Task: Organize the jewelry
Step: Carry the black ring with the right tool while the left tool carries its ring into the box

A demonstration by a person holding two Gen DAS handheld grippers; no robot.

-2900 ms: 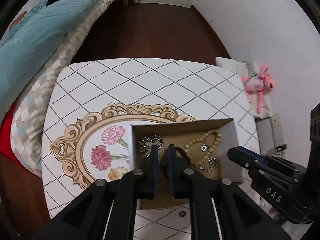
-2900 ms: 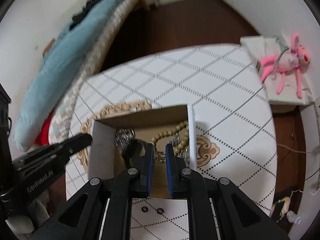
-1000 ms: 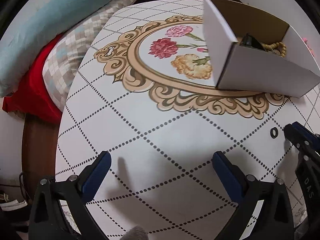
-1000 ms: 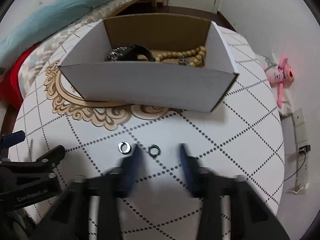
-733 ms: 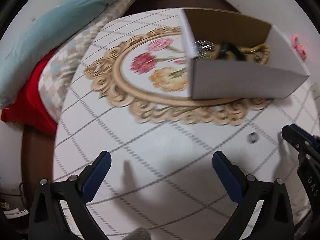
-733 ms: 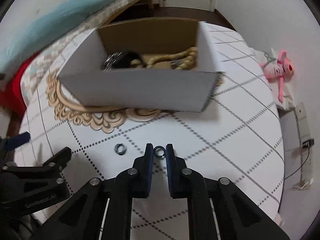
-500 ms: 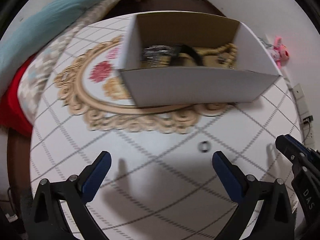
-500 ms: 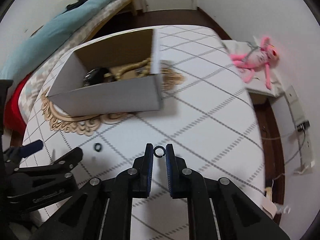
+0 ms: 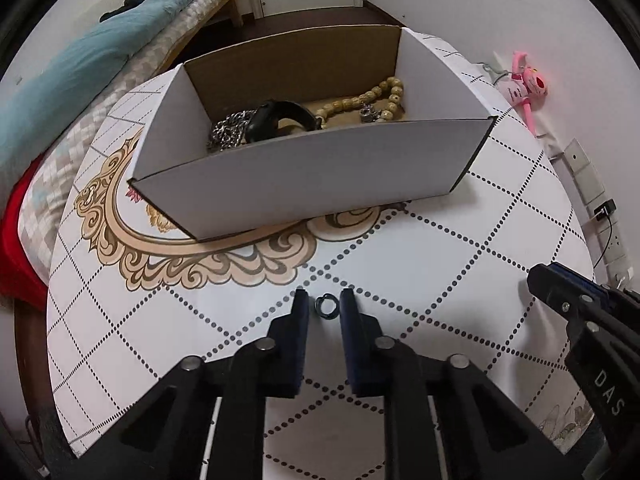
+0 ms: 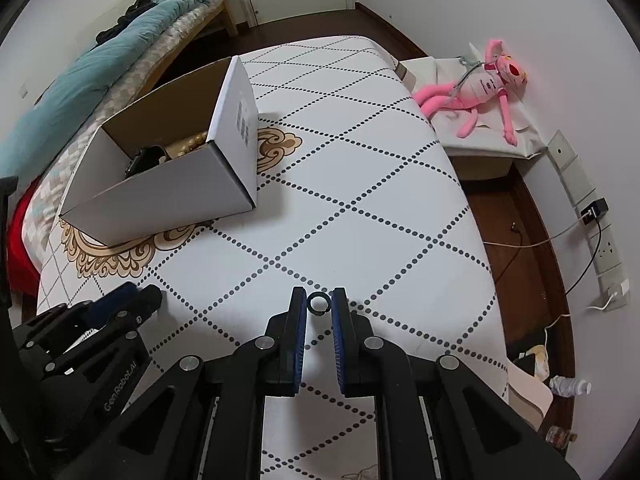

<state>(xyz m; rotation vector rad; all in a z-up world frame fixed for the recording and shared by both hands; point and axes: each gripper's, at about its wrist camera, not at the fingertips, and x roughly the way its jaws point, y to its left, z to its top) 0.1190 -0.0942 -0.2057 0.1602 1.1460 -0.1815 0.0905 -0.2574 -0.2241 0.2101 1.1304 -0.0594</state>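
A white cardboard box [image 9: 304, 168] stands on the patterned table; it also shows in the right wrist view [image 10: 160, 196]. Inside lie a silver chain [image 9: 230, 132], a black bracelet [image 9: 280, 116] and a wooden bead strand [image 9: 368, 98]. My left gripper [image 9: 325, 307] has its jaws narrowed around a small dark ring [image 9: 325, 305] lying on the table; small gaps show on both sides. My right gripper [image 10: 319, 304] is shut on a second dark ring [image 10: 319, 303], held above the table right of the box.
The round white table [image 10: 360, 184] has dotted diamond lines and a gold floral frame. A bed with a teal blanket [image 10: 100, 68] lies left. A pink plush toy [image 10: 480, 84] sits on a low stand right. Wall sockets and cables [image 10: 596, 220] are at far right.
My left gripper has swung to the ring on the table and narrowed from wide open around it. My right gripper closed on the other ring and lifted it away to the right.
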